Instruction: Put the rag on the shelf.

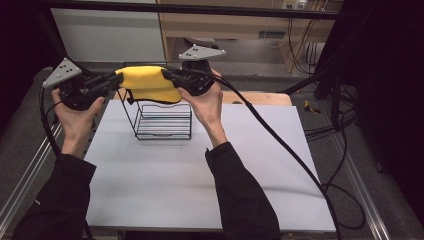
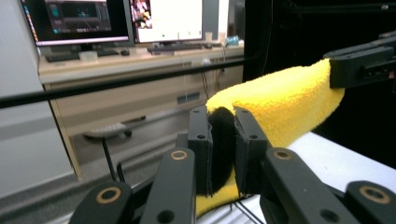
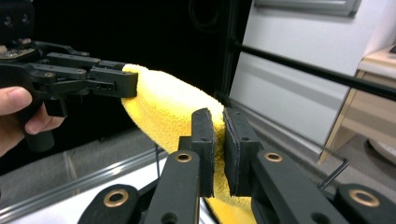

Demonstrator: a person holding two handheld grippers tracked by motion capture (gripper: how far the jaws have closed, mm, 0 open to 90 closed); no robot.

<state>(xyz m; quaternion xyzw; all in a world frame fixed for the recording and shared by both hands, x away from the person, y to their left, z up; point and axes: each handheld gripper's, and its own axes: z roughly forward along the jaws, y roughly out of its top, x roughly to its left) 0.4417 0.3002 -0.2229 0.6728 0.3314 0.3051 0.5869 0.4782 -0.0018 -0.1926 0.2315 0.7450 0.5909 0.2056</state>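
- A person sits at a white table (image 1: 165,200), dark sleeves entering from the bottom of the high view, with a black two-jaw gripper in each hand.
- Between the two grippers, in the upper middle of the high view, a yellow cloth (image 1: 148,82) is held in the air above a black wire rack (image 1: 164,121) that stands on the far half of the table.
- The left gripper (image 1: 116,80), at the upper left of the high view, is clamped on the cloth's left end. In the left gripper view its jaws stand close together with a fold of cloth (image 2: 280,100) pinched between them, at the lower centre of the frame.
- The right gripper (image 1: 167,76), just right of centre near the top of the high view, is clamped on the cloth's right end. In the right gripper view the cloth (image 3: 173,109) runs from between its jaws at lower centre up to the other gripper at the upper left.
- The cloth's lower edge hangs just above the rack's top wires; whether it touches them cannot be told.
- The cloth looks like thick, fuzzy towelling: light, soft and floppy, sagging in a gentle curve between the two holds. It should not slip easily or break, but it will droop and bunch wherever it is unsupported.
- Judged from this, the best holds are at the two opposite ends or corners, as now, keeping it stretched so it can be draped over the rack.
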